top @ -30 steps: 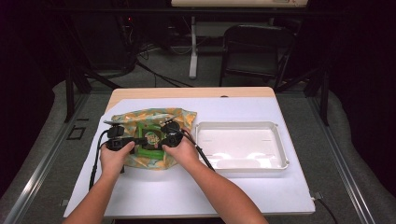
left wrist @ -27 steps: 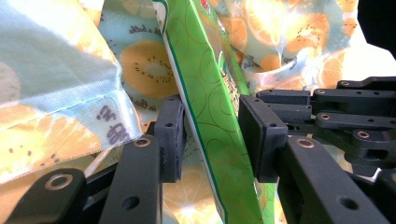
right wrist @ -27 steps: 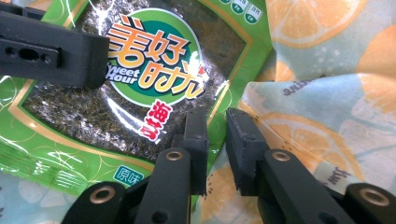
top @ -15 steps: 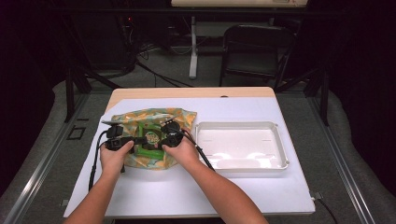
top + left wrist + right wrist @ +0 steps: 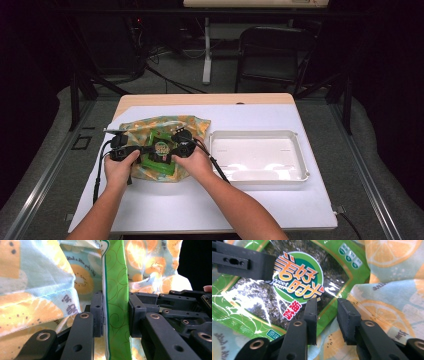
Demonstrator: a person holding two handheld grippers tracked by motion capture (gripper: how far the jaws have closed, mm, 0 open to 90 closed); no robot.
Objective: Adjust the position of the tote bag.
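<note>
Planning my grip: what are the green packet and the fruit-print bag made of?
Green packet: looks like glossy plastic film, with bright glare and sharp crinkles. Fruit-print bag: seems matte woven fabric, with soft folds and no shine. Left gripper straddles the packet's edge.

Bare worktop [image 5: 165, 205] lay open toward the person; a white tray [image 5: 257, 176] blocked the right side.

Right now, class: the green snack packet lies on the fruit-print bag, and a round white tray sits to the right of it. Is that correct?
One detail is wrong: the white tray is rectangular, not round, as the high view shows. The rest holds: the green snack packet lies on the fruit-print bag, and the tray sits to the right of it.
</note>
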